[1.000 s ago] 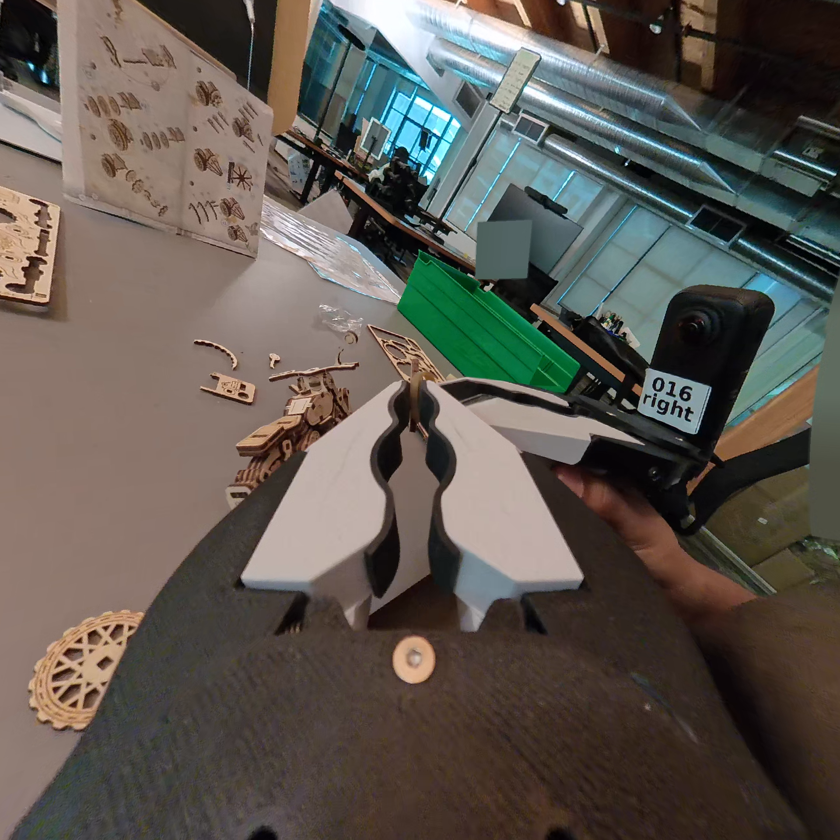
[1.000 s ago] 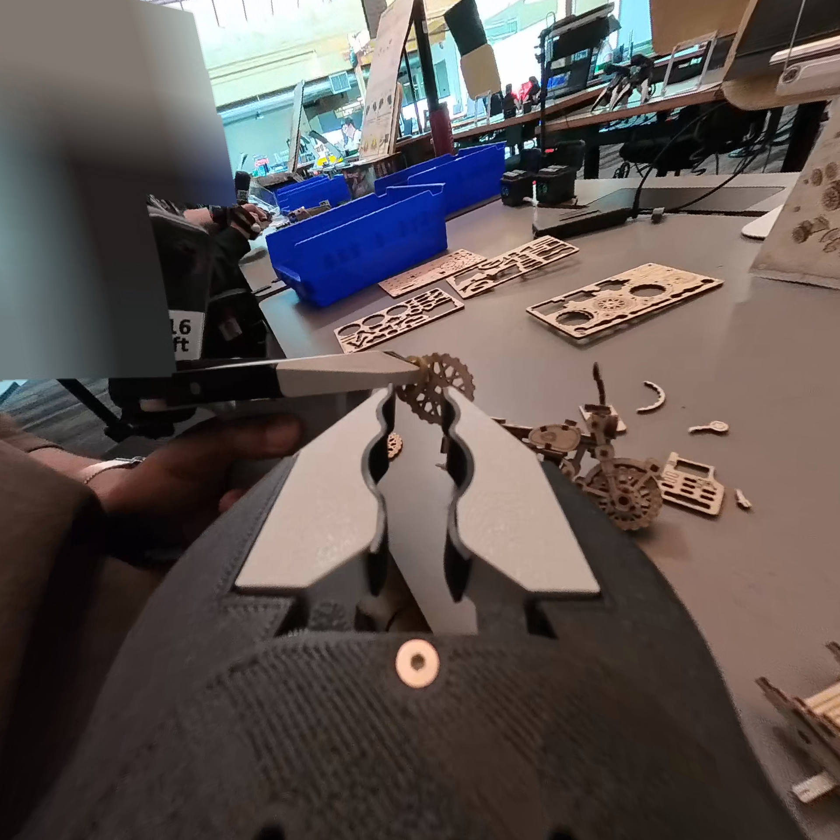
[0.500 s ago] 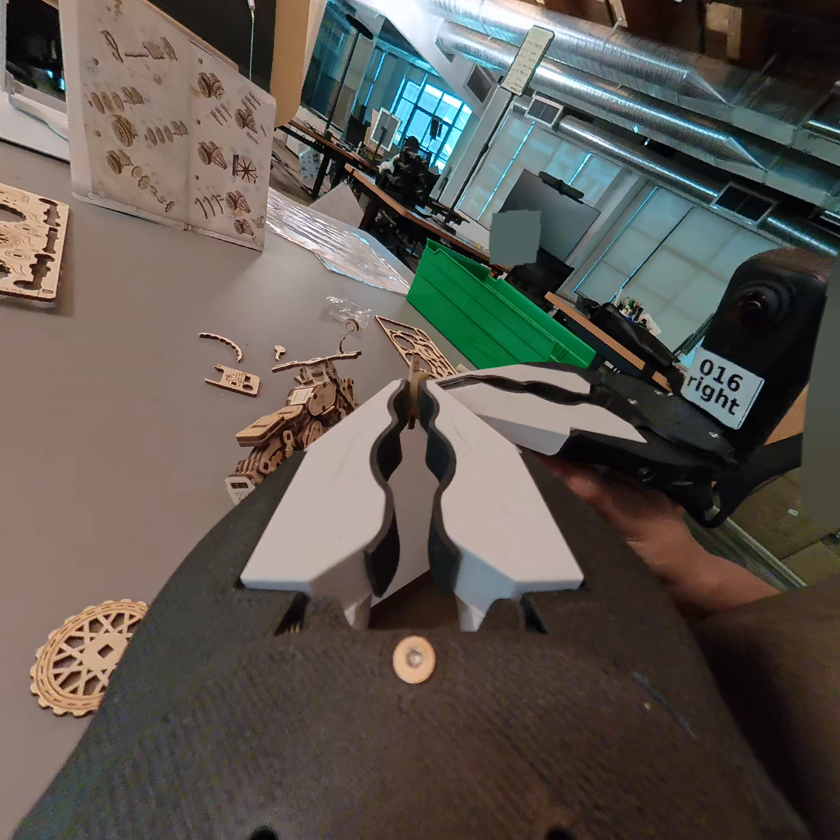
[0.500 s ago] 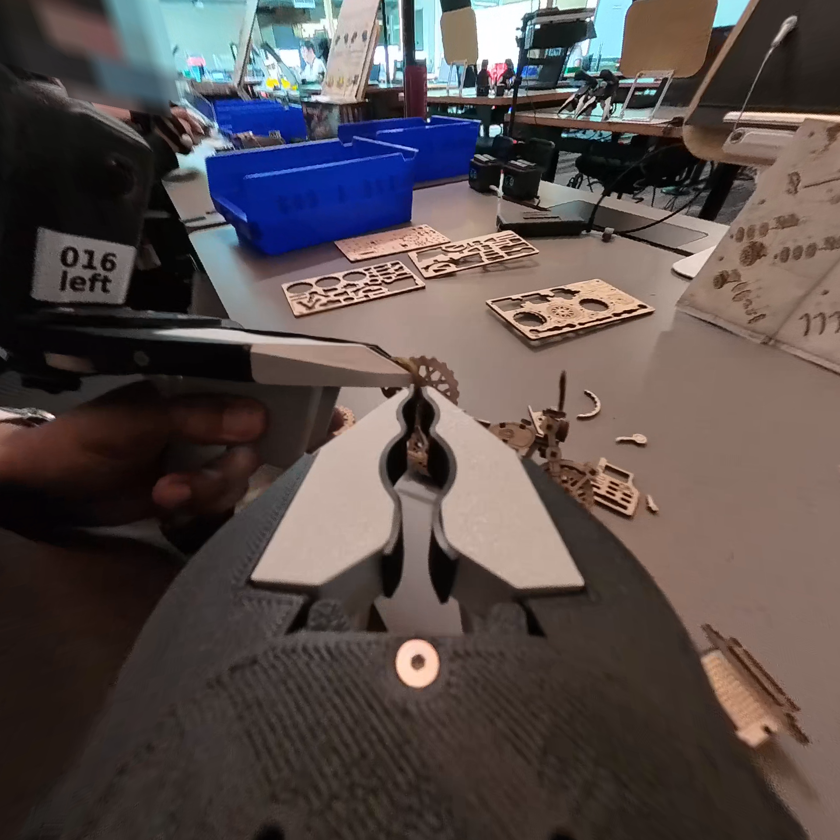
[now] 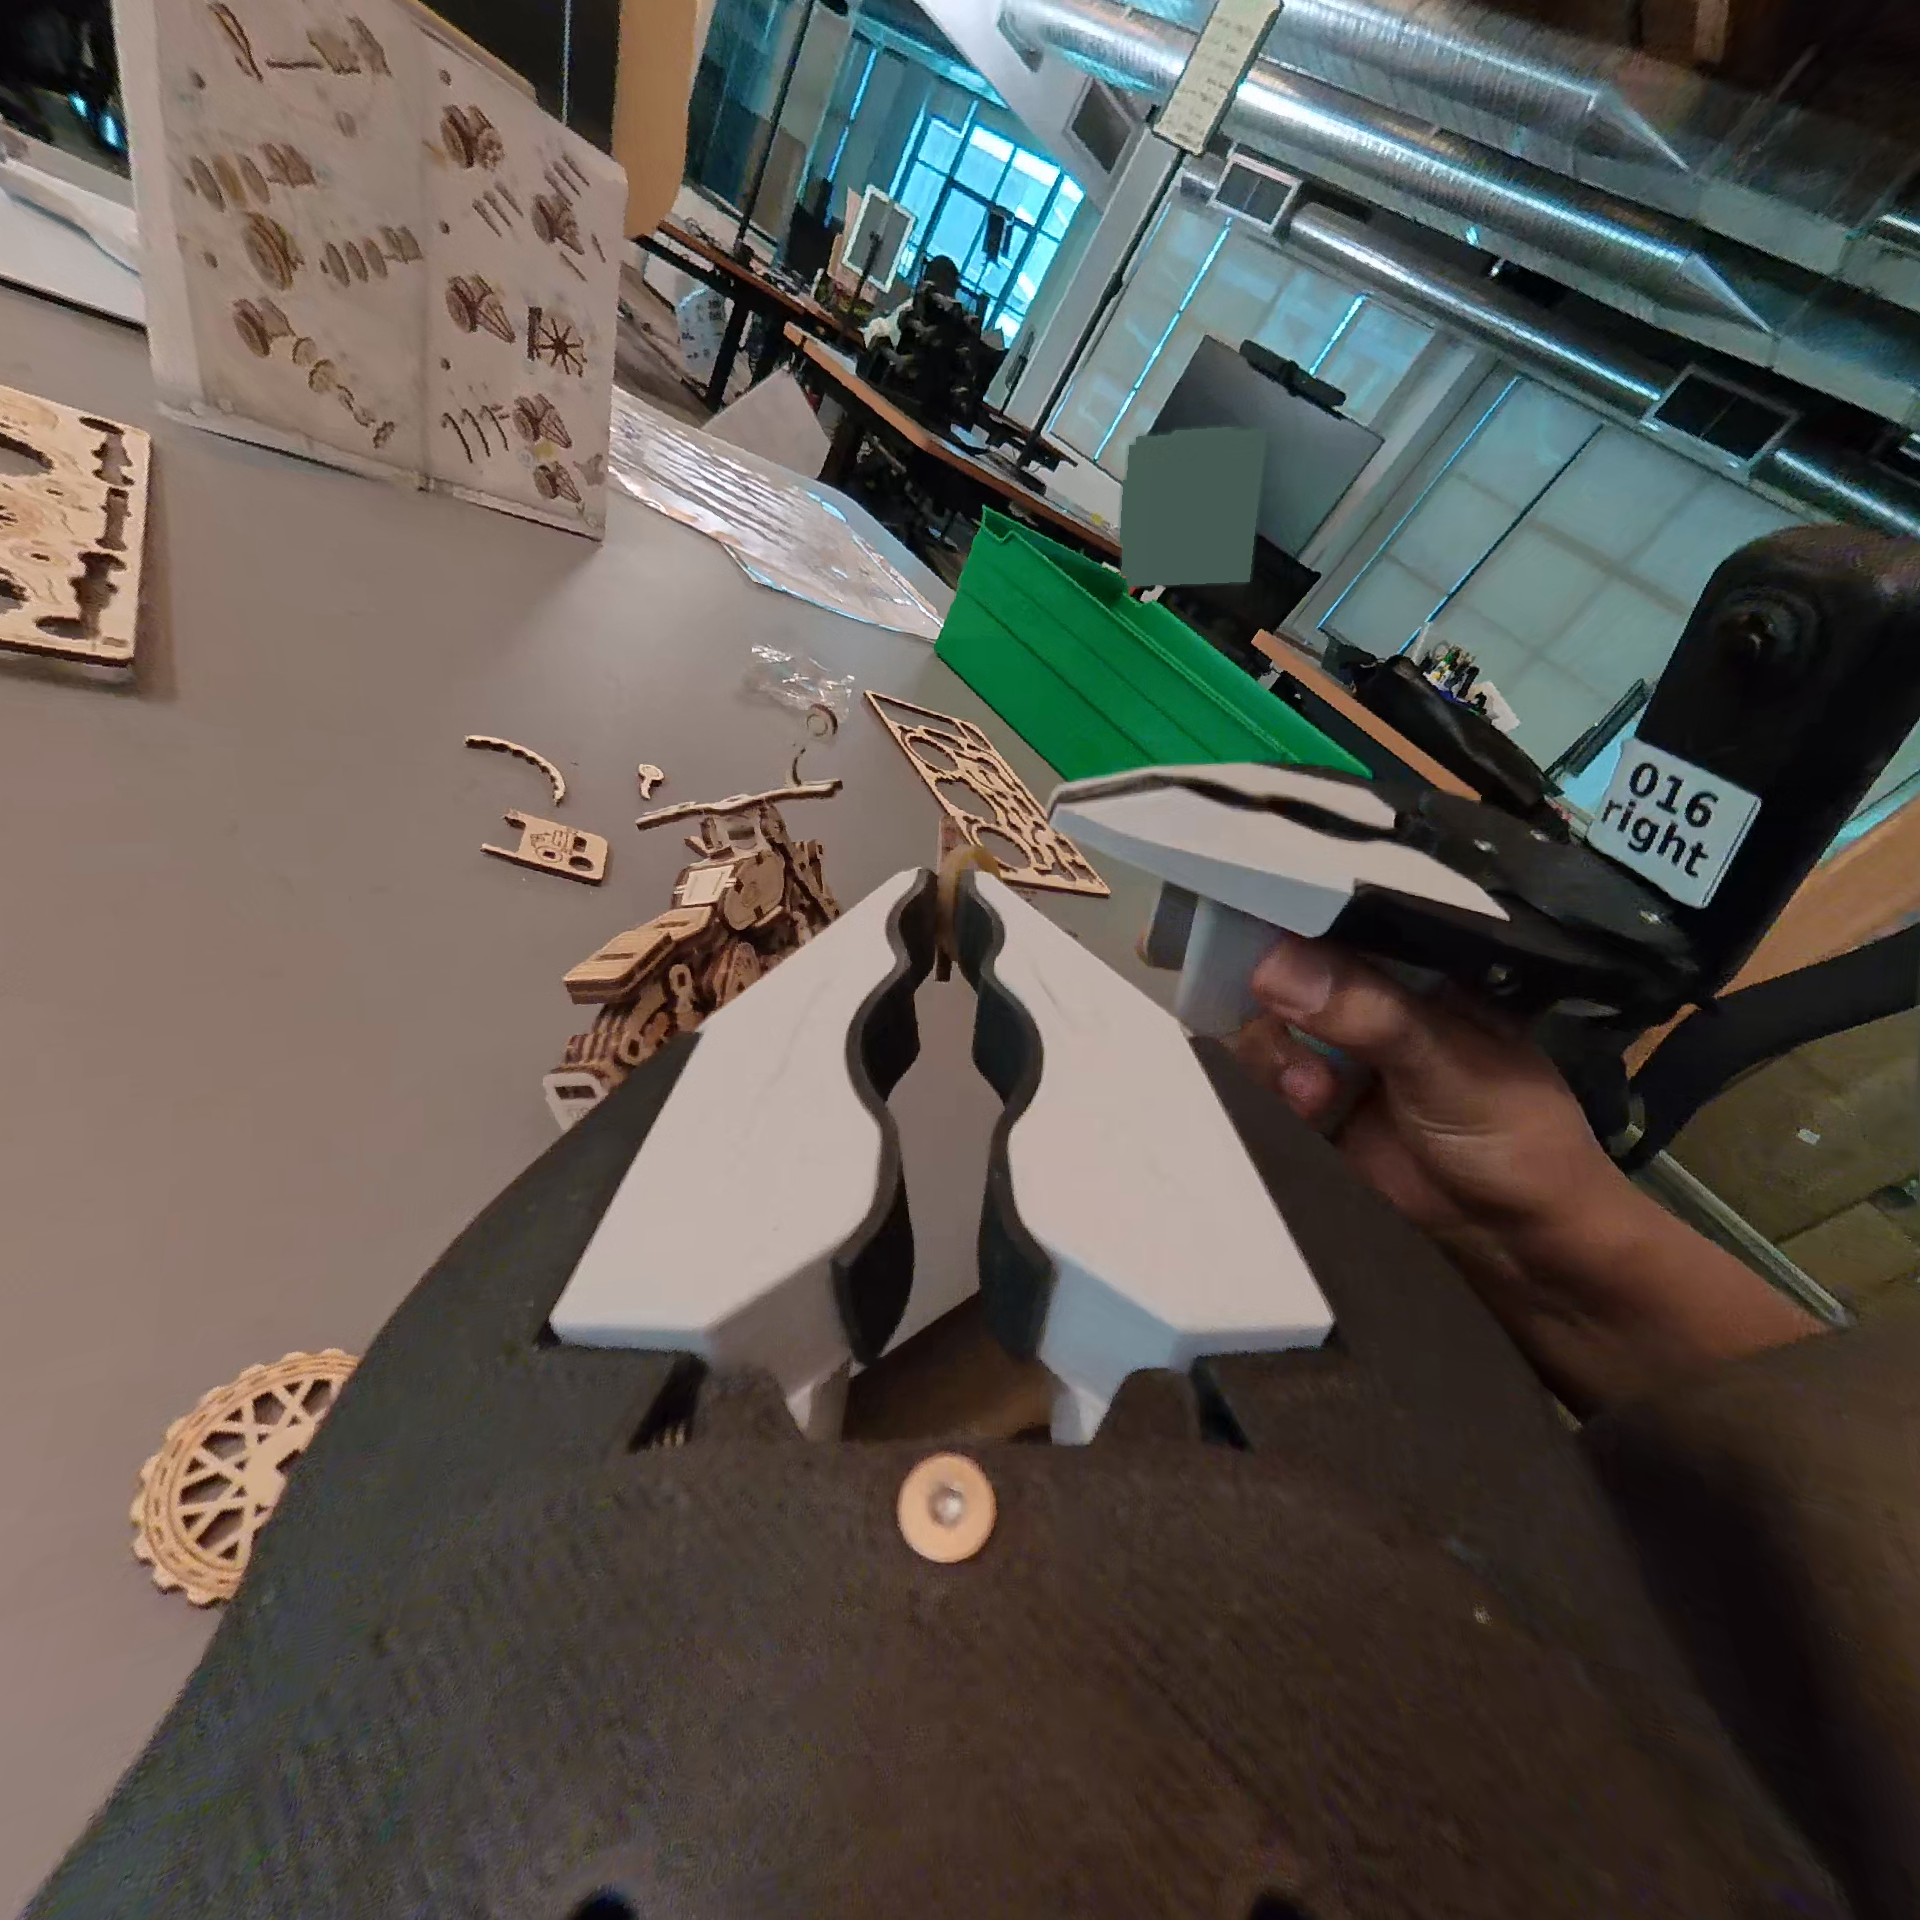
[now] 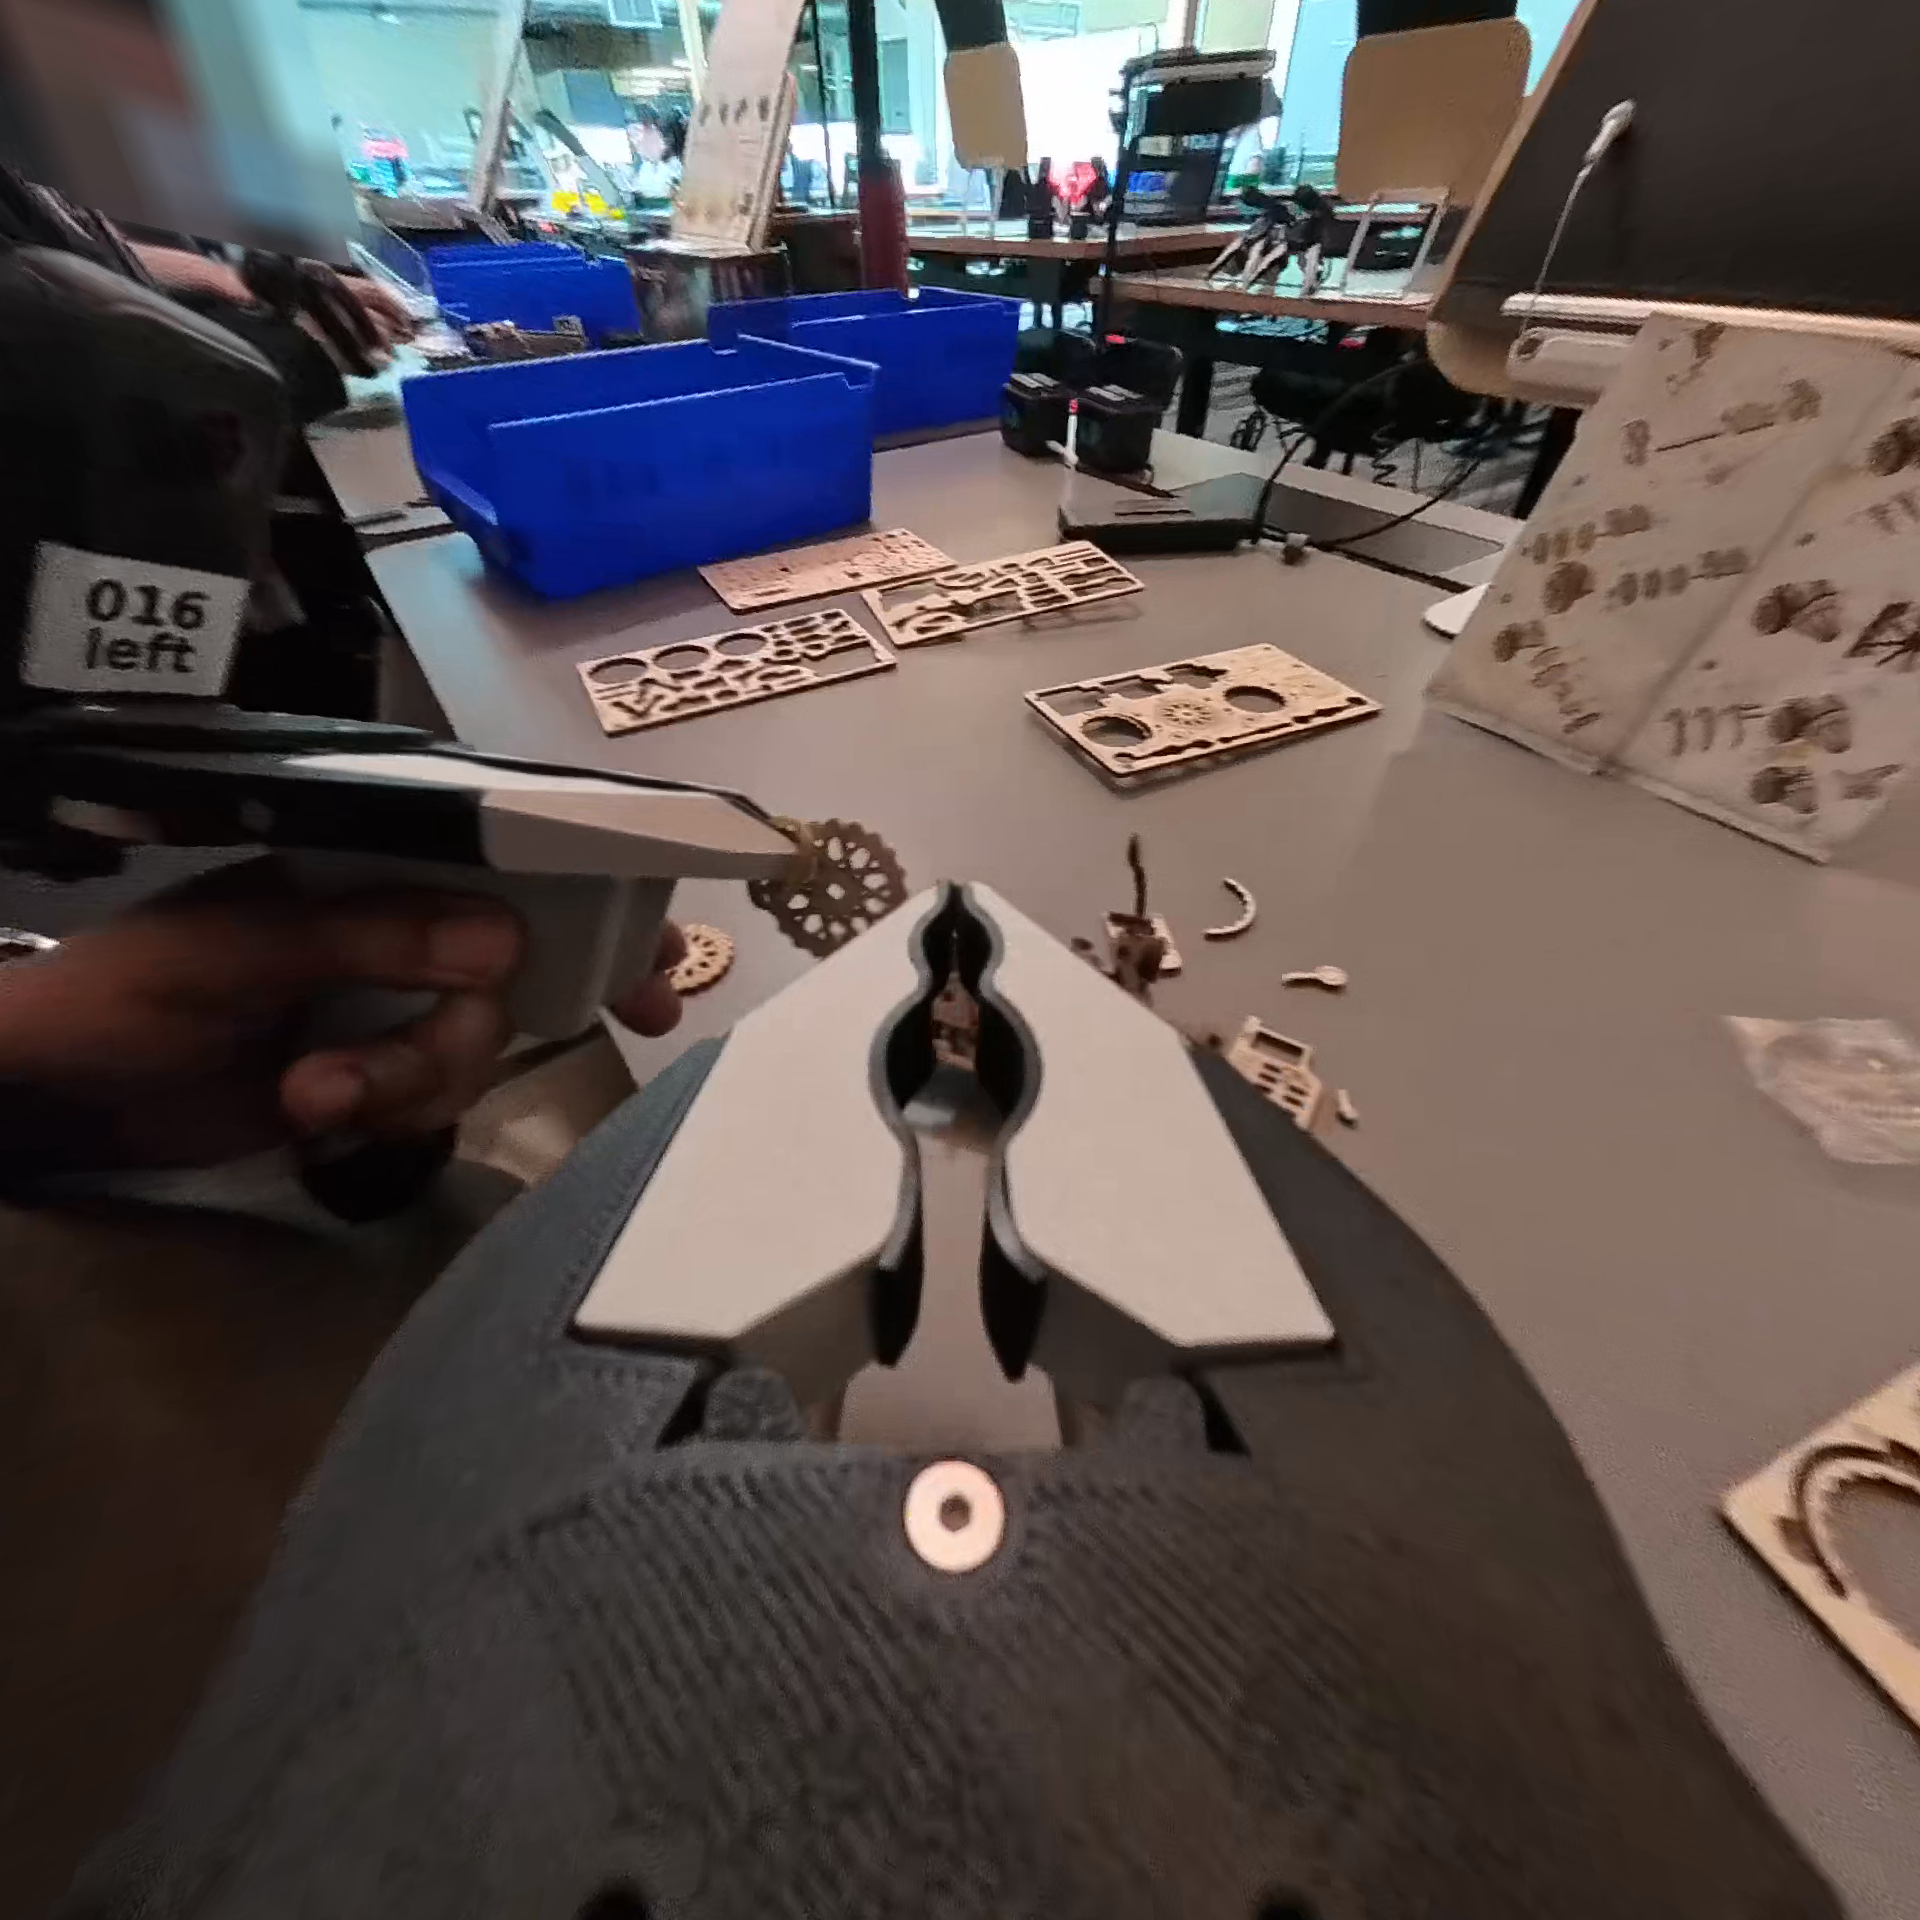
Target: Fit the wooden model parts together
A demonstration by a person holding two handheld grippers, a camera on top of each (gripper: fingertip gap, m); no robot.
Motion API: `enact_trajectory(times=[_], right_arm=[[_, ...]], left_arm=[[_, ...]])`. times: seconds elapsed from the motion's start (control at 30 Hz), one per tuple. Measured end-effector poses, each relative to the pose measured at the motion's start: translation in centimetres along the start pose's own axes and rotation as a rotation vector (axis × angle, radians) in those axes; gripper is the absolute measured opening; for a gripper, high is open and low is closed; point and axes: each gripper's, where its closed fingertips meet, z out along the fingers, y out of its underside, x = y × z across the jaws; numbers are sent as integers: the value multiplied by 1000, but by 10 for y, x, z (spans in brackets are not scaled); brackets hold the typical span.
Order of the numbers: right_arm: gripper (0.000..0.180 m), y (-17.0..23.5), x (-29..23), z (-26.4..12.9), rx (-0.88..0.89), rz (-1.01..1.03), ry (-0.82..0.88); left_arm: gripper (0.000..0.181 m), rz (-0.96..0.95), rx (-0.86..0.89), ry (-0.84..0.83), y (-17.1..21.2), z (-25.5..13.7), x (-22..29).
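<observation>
My left gripper is shut on a small wooden gear, seen edge-on between its tips and held above the grey table. In the right wrist view the left gripper holds that gear by its rim. My right gripper is shut and empty, just right of the gear and apart from it. It also shows in the left wrist view. The part-built wooden motorcycle model lies on the table beyond my left fingers. In the right wrist view the model is mostly hidden behind my right fingers.
Loose parts lie near the model: a spoked wheel, a small panel, a curved strip. There are also punched wooden sheets, a standing instruction sheet, a green bin, blue bins and a plastic bag. The left tips stand about 15 cm off the spoked wheel.
My right gripper was open around the gear, then shut and drew back to the right, away from it. My left gripper keeps hold of the gear.
</observation>
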Motion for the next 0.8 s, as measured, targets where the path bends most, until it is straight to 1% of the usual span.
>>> enact_trajectory(times=[0.03, 0.1, 0.17, 0.27, 0.37, 0.53, 0.7, 0.8], right_arm=[[0, 0, -5, 1, 8, 12, -19], [11, 0, -18, 5, 21, 37, -69], [21, 4, -29, 11, -5, 24, -96], [22, 8, -40, 16, -19, -4, -105], [15, 8, -36, 18, -14, 10, -74], [13, 7, -36, 18, 0, 52, -80], [3, 2, -34, 18, 31, 44, -64], [1, 5, -33, 19, 13, 51, -73]], left_arm=[[3, -1, 10, -2, -2, 0, -1], [3, -12, 24, 3, -3, -1, 0], [3, -43, 25, 7, -2, 0, -1], [3, -57, 30, 13, -1, 1, 0], [3, -38, 41, 17, -2, 1, 4], [3, -42, 64, 1, -3, 0, 4], [4, 52, 84, -26, -7, -1, 8], [3, 34, 71, -19, -4, -1, 7]])
